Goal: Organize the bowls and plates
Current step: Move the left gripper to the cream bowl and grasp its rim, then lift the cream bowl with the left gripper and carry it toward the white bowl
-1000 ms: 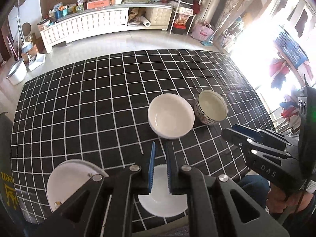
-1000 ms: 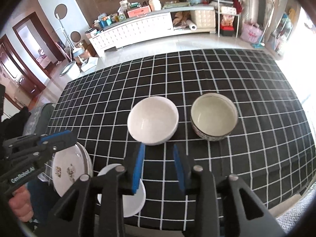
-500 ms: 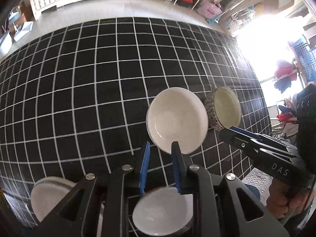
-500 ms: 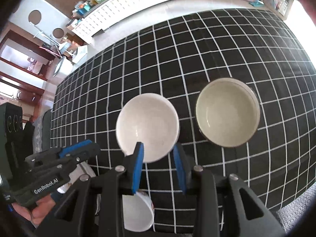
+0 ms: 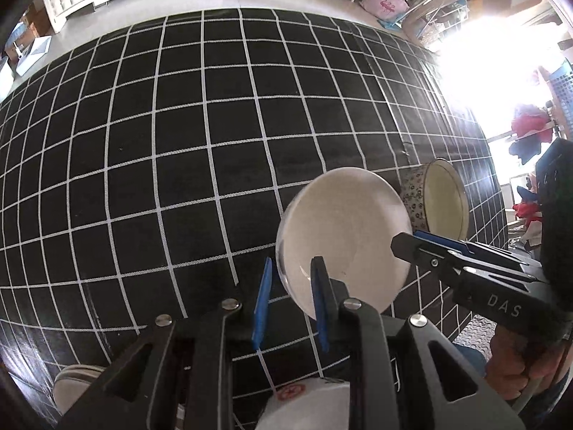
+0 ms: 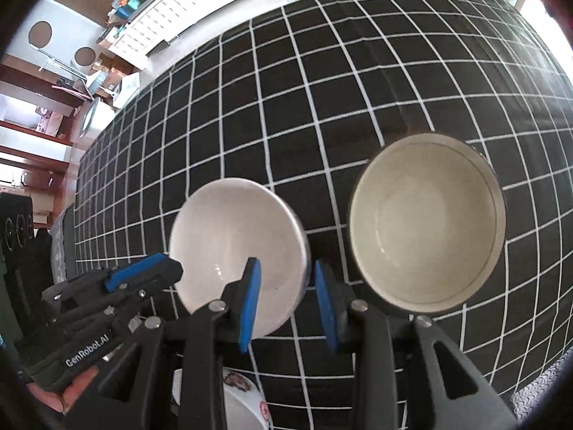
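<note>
A plain white bowl (image 5: pixel 343 236) stands on the black grid tablecloth, and a floral-patterned bowl (image 5: pixel 444 200) sits close to its right. My left gripper (image 5: pixel 290 299) straddles the white bowl's left rim, one blue pad outside and one inside, with a gap to the rim. In the right wrist view my right gripper (image 6: pixel 288 301) straddles the right rim of the white bowl (image 6: pixel 232 247) in the same way, and its pads stand clear of the rim. The patterned bowl (image 6: pixel 426 236) is just right of it. Both grippers are open.
A white plate with a red mark (image 5: pixel 308 405) and a second plate (image 5: pixel 71 383) lie at the near table edge below the grippers. The tablecloth (image 5: pixel 179 143) stretches far and left. A person's hand (image 5: pixel 519 369) holds the right gripper.
Both grippers have come down and forward onto the white bowl, so its rims now lie between their jaws. The left jaws have widened a little. The bowls have not moved.
</note>
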`<move>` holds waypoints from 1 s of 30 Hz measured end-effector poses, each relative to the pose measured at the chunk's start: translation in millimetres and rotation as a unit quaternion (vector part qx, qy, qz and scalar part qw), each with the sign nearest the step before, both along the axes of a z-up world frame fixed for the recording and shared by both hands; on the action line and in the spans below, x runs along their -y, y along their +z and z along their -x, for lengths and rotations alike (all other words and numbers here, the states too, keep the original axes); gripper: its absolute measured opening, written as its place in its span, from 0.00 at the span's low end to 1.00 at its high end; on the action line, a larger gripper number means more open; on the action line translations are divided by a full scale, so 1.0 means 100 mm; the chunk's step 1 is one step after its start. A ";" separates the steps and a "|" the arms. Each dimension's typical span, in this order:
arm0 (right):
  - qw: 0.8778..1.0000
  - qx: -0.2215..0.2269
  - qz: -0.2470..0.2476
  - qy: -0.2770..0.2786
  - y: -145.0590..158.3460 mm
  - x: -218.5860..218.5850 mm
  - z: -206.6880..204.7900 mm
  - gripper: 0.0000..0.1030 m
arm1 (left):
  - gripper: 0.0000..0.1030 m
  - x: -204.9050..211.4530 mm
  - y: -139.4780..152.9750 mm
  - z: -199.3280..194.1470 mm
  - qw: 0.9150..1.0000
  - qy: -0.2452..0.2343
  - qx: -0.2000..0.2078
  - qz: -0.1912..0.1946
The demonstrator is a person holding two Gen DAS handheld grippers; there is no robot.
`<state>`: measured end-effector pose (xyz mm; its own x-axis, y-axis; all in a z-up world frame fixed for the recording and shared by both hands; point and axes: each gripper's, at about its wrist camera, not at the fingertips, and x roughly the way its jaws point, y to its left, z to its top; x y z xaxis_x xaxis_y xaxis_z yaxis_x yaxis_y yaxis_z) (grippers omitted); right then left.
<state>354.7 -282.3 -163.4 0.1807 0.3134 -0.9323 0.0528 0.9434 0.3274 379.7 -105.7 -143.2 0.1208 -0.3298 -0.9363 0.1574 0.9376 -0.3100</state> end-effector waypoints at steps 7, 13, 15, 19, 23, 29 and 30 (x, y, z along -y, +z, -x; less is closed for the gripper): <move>1.000 0.004 0.006 0.000 -0.06 0.00 0.01 0.33 | 0.17 0.00 -0.12 -0.02 1.000 -0.004 -0.004 -0.005; 1.000 0.005 0.014 0.004 -0.11 0.02 0.02 0.17 | 0.08 0.01 -0.17 -0.01 1.000 -0.008 -0.004 -0.012; 1.000 0.009 0.021 0.004 -0.12 0.03 0.03 0.11 | 0.08 0.00 -0.18 0.00 1.000 -0.008 -0.002 -0.014; 1.000 0.012 0.024 0.007 -0.11 0.06 0.07 0.10 | 0.08 0.02 -0.15 0.03 1.000 -0.011 0.007 -0.028; 0.999 0.014 0.031 -0.002 -0.08 0.10 0.15 0.10 | 0.07 0.06 -0.06 0.10 0.999 -0.014 0.016 -0.033; 0.999 0.022 0.023 -0.002 0.10 0.11 0.35 0.10 | 0.07 0.03 0.08 0.25 1.000 -0.005 0.018 -0.026; 0.999 0.025 0.024 -0.002 0.15 0.10 0.39 0.10 | 0.07 0.01 0.13 0.29 0.999 -0.004 0.020 -0.025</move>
